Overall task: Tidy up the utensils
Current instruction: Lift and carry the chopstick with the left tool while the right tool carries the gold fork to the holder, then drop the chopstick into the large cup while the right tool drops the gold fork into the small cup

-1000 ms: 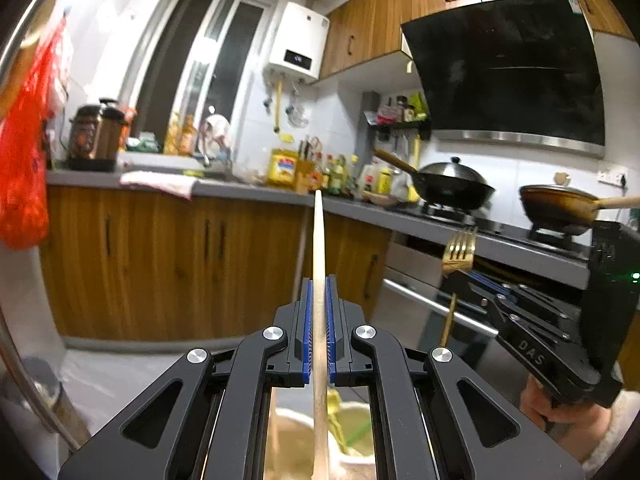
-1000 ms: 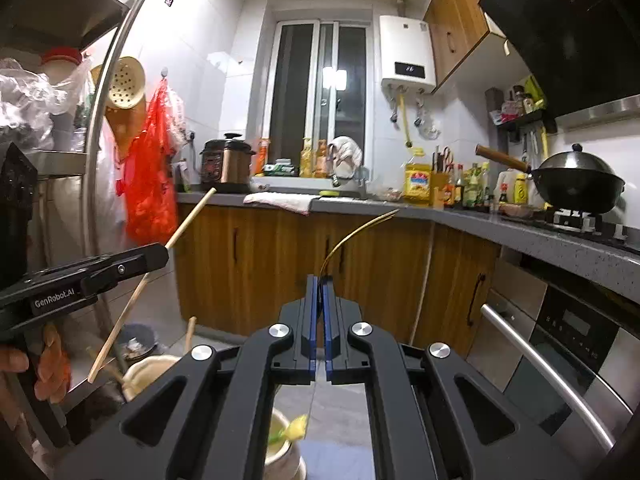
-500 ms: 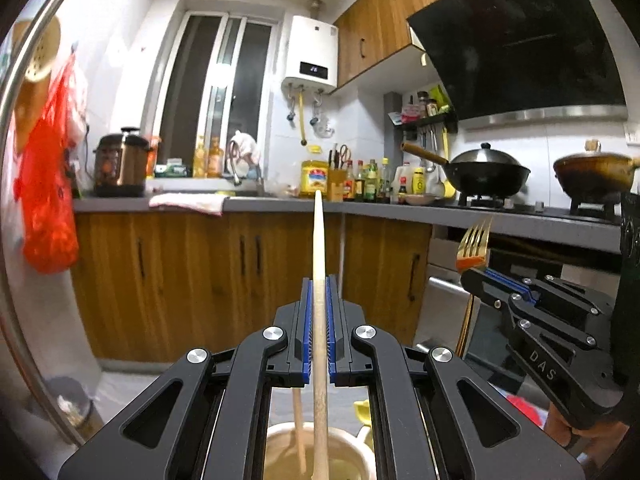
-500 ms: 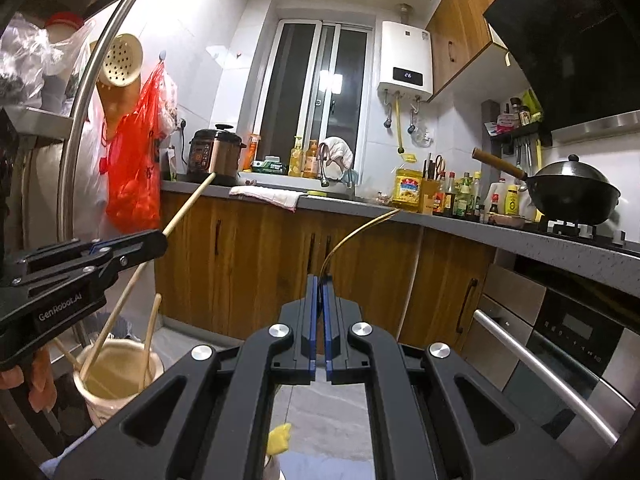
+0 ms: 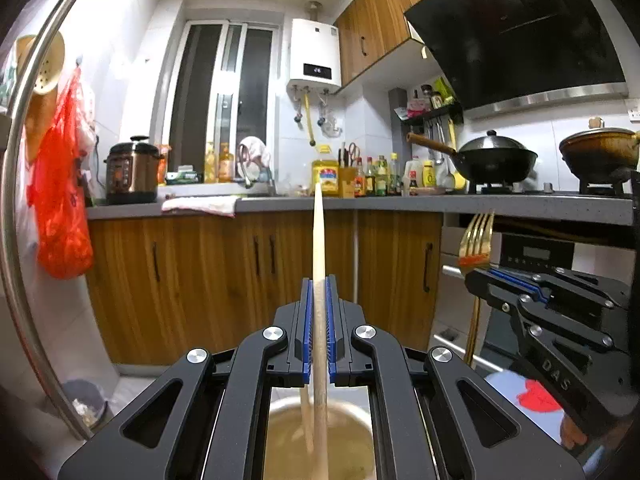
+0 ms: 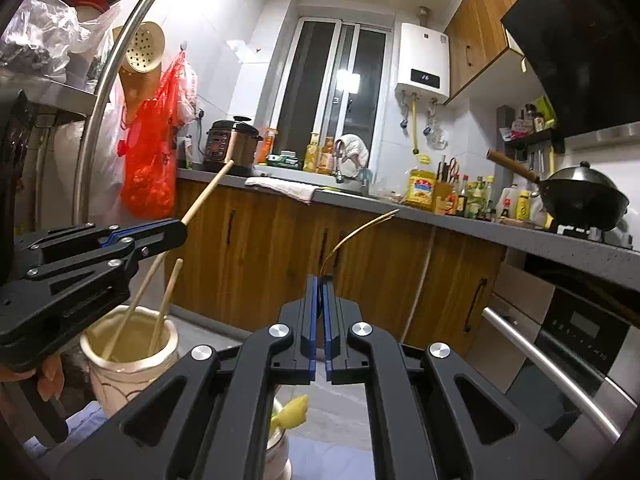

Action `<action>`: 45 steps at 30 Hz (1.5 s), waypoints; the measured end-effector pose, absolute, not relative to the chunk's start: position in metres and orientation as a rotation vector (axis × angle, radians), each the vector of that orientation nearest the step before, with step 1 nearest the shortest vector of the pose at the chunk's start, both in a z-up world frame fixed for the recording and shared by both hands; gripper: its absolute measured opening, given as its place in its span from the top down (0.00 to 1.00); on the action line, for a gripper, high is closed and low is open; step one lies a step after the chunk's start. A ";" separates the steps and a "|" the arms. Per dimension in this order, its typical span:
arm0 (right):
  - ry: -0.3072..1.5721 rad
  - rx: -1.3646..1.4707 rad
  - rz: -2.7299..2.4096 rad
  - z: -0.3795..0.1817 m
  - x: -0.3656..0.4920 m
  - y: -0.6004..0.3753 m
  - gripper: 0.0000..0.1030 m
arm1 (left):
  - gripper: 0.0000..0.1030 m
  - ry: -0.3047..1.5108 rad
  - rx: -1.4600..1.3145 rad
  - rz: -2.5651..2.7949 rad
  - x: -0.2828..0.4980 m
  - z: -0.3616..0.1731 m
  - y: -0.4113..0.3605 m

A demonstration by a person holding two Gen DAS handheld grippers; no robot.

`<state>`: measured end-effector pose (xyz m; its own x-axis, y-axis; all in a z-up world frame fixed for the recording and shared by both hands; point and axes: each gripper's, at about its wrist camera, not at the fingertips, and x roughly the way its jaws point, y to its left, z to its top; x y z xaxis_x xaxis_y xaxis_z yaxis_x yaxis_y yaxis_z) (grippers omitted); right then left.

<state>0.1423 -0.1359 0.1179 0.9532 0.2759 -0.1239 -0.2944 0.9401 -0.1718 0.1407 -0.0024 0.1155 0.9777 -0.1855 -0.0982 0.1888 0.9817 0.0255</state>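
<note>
My left gripper (image 5: 319, 292) is shut on a long wooden chopstick (image 5: 318, 240) that stands almost upright. Its lower end reaches into a beige ceramic jar (image 5: 352, 432) right beneath the jaws. In the right wrist view the jar (image 6: 104, 372) sits at the lower left under the left gripper (image 6: 176, 234), and a second chopstick (image 6: 170, 292) leans inside it. My right gripper (image 6: 319, 288) is shut on a gold fork (image 6: 360, 228), seen edge-on with its tines curving upward. The left wrist view shows the fork (image 5: 478, 236) tines-up in the right gripper (image 5: 478, 276). A small cup (image 6: 280, 448) holding a yellow utensil (image 6: 294, 414) is below it.
A metal rack post (image 5: 16, 200) and a red bag (image 5: 60, 208) hang close on the left. Wooden cabinets (image 5: 224, 276) and a grey counter (image 5: 360, 202) run across ahead, with an oven (image 6: 560, 356) on the right. A bin (image 5: 86, 402) stands on the floor.
Both grippers have sunk. The jar now looms larger under the left gripper, with the chopstick's lower end inside it. The fork has come down with the right gripper.
</note>
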 end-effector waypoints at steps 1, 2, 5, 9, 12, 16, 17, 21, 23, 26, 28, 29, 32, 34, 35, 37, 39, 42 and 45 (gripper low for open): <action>0.102 -0.186 0.304 0.117 0.142 -0.137 0.98 | 0.93 0.110 0.038 -0.195 0.140 0.114 -0.002; 0.104 -0.183 0.320 0.115 0.142 -0.138 0.98 | 0.93 0.141 0.034 -0.209 0.139 0.113 0.001; 0.117 -0.188 0.347 0.112 0.141 -0.139 0.98 | 0.93 0.197 -0.001 -0.243 0.134 0.111 0.011; 0.134 -0.174 0.371 0.109 0.141 -0.143 0.98 | 0.93 0.265 -0.051 -0.291 0.130 0.105 0.023; 0.151 -0.150 0.383 0.106 0.142 -0.146 0.98 | 0.93 0.267 -0.024 -0.293 0.124 0.102 0.021; 0.176 -0.128 0.390 0.104 0.146 -0.148 0.98 | 0.93 0.266 0.018 -0.290 0.123 0.101 0.012; 0.180 -0.127 0.391 0.103 0.146 -0.148 0.98 | 0.93 0.266 0.033 -0.289 0.123 0.101 0.010; 0.185 -0.140 0.399 0.102 0.144 -0.145 0.98 | 0.93 0.237 0.137 -0.291 0.122 0.098 -0.005; 0.192 -0.146 0.405 0.100 0.144 -0.143 0.97 | 0.93 0.227 0.168 -0.289 0.119 0.097 -0.012; 0.201 -0.148 0.410 0.099 0.146 -0.142 0.97 | 0.93 0.229 0.162 -0.283 0.120 0.097 -0.012; 0.210 -0.146 0.416 0.099 0.147 -0.143 0.97 | 0.93 0.237 0.141 -0.282 0.121 0.098 -0.008; 0.215 -0.144 0.418 0.098 0.148 -0.143 0.97 | 0.93 0.239 0.131 -0.280 0.122 0.098 -0.006; 0.230 -0.132 0.428 0.097 0.150 -0.145 0.97 | 0.90 0.245 0.105 -0.281 0.123 0.099 -0.001; 0.236 -0.127 0.431 0.095 0.151 -0.146 0.97 | 0.89 0.245 0.099 -0.282 0.123 0.099 0.000; 0.239 -0.124 0.432 0.095 0.152 -0.146 0.97 | 0.83 0.245 0.095 -0.284 0.123 0.099 0.000; 0.245 -0.119 0.434 0.094 0.153 -0.147 0.97 | 0.71 0.241 0.083 -0.286 0.123 0.100 0.001; 0.248 -0.113 0.435 0.093 0.154 -0.147 0.97 | 0.64 0.231 0.075 -0.286 0.121 0.100 0.002; 0.253 -0.110 0.437 0.093 0.156 -0.148 0.97 | 0.58 0.218 0.069 -0.282 0.120 0.102 0.002; 0.252 -0.111 0.436 0.093 0.156 -0.148 0.97 | 0.40 0.208 0.064 -0.272 0.119 0.104 0.002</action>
<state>0.1563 -0.1480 0.0932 0.8757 0.4037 -0.2649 -0.4310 0.9008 -0.0522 0.1190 0.0024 0.1045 0.9418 -0.2600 -0.2129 0.2733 0.9613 0.0349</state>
